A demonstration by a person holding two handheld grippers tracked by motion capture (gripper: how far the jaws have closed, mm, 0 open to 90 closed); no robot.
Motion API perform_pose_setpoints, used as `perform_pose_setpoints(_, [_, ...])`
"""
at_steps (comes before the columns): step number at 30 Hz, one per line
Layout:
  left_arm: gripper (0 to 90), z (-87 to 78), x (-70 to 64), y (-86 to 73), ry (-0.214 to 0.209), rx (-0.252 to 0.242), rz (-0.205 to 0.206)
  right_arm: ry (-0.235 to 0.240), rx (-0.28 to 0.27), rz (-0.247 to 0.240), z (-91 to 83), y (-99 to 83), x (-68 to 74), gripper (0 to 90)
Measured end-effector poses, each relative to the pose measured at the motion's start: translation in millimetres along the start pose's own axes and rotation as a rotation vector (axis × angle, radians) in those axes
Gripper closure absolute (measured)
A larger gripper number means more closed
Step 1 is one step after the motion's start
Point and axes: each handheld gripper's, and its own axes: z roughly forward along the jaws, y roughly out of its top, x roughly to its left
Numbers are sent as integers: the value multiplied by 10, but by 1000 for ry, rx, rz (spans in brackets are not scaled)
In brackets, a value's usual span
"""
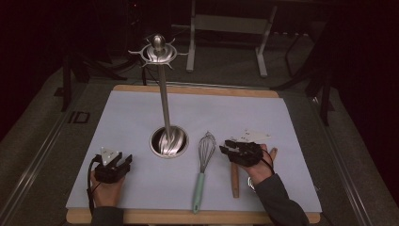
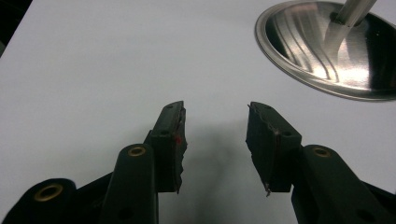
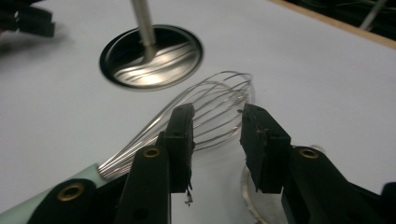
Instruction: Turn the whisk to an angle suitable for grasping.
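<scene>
The right tool point(image 1: 235, 149) hangs with its jaws spread, just above and beside the wire head of the whisk point(image 1: 203, 165), which lies flat on the white sheet of the bench point(image 1: 141, 117) between the round steel base of the utensil stand point(image 1: 168, 141) and a wooden utensil point(image 1: 234, 179) under the right hand. In the right gripper view the black jaws straddle the whisk's point(image 3: 205, 116) thin looped wires, so the step in hand looks like a pickup. A grip on the springy wires would likely slip or bend them; the pale green handle, smooth, rounded and seemingly firmer, gives the serrated pads a better seat, so the tool would do well to slide back toward the neck where wires meet handle before it presses in. The left tool point(image 1: 113, 165) rests low on the sheet at the left, jaws also spread and holding nothing, well apart from the whisk. The stand point(image 2: 327, 51) is polished metal with a swirled dish base, a slim upright pole and a ring of hooks at the top, where the whisk might hang by its handle end, though any hanging loop is too small to make out.
</scene>
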Motion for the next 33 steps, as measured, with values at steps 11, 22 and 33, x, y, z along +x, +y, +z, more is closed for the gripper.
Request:
perform_pose_setpoints(11, [570, 2, -5, 1, 3, 0, 4, 69, 47, -60, 233, 12, 285, 630])
perform_pose_setpoints(22, [570, 2, -8, 0, 4, 0, 7, 174, 117, -147, 279, -163, 626, 630])
perform_pose_setpoints(33, [570, 3, -14, 1, 8, 2, 12, 221, 210, -225, 246, -438, 777, 778])
